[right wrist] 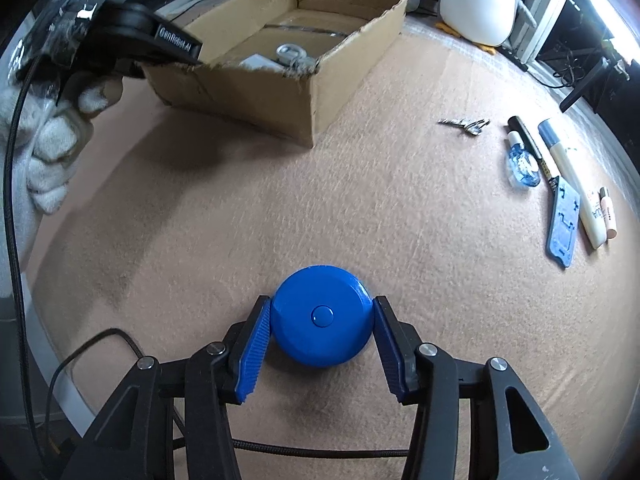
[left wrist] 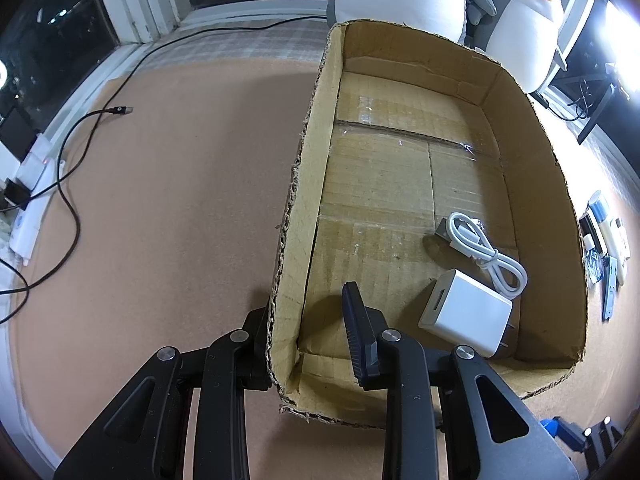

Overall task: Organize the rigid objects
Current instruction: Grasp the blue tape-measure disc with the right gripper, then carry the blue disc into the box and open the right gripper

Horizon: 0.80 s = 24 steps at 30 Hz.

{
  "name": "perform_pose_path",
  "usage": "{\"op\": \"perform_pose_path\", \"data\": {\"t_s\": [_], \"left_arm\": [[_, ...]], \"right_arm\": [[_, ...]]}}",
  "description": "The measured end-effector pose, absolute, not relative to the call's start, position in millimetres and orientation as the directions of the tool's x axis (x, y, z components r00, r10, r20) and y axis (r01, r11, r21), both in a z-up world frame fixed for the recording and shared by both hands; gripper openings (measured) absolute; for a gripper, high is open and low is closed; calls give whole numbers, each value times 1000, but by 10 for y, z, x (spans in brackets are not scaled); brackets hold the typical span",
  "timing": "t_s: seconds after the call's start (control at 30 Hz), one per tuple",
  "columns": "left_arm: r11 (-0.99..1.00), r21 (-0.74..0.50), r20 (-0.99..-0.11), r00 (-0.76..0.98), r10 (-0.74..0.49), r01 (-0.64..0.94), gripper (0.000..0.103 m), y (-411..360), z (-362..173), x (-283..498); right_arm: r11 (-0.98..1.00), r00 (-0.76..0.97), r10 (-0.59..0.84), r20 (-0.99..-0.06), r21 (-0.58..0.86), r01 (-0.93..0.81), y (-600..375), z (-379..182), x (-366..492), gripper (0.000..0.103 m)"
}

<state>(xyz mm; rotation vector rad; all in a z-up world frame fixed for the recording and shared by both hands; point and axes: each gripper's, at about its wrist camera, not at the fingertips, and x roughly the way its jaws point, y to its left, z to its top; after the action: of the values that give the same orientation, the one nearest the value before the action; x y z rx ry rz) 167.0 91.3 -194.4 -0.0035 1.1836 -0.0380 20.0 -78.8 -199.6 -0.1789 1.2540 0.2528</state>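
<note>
Right gripper (right wrist: 320, 344) points down at a round blue disc (right wrist: 320, 318) on the tan mat (right wrist: 400, 220). The disc sits flat between the two blue ribbed fingers (right wrist: 252, 356). Both pads sit right at its rim, left pad against the left edge, right pad against the right edge. Whether they press firmly is hard to tell, but the disc fills the gap. The disc has a small round button in the middle of its top.

Ahead of the right fingers and to the left is the cardboard box (right wrist: 256, 92). To the right of it lie keys (right wrist: 466, 124). Further right is a row of small items: a blue bottle (right wrist: 522, 164), a black pen (right wrist: 532, 148), a blue flat tool (right wrist: 564, 224), a white tube (right wrist: 572, 176) and a small pink stick (right wrist: 609, 212).

Left gripper (left wrist: 308, 320) is clamped on the near left wall of the cardboard box (left wrist: 304, 184), one finger outside, the other finger (left wrist: 358, 332) inside. A gloved hand (right wrist: 52, 148) holds it. Inside the box, right of the inner finger, sits a white charger (left wrist: 466, 312). Just beyond the charger is a coiled white cable (left wrist: 486, 254). Left of the fingers a black cable (left wrist: 68, 196) runs across the mat. Beyond the box are plush penguins (left wrist: 524, 20).
</note>
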Motion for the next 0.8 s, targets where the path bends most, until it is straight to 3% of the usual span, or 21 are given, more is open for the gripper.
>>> {"op": "perform_pose_path", "data": {"t_s": [0.8], "left_arm": [[998, -34, -930, 364, -50, 51, 26, 954, -1960, 1699]], "right_arm": [[956, 463, 200, -863, 68, -285, -810, -1226, 1012, 46]]}}
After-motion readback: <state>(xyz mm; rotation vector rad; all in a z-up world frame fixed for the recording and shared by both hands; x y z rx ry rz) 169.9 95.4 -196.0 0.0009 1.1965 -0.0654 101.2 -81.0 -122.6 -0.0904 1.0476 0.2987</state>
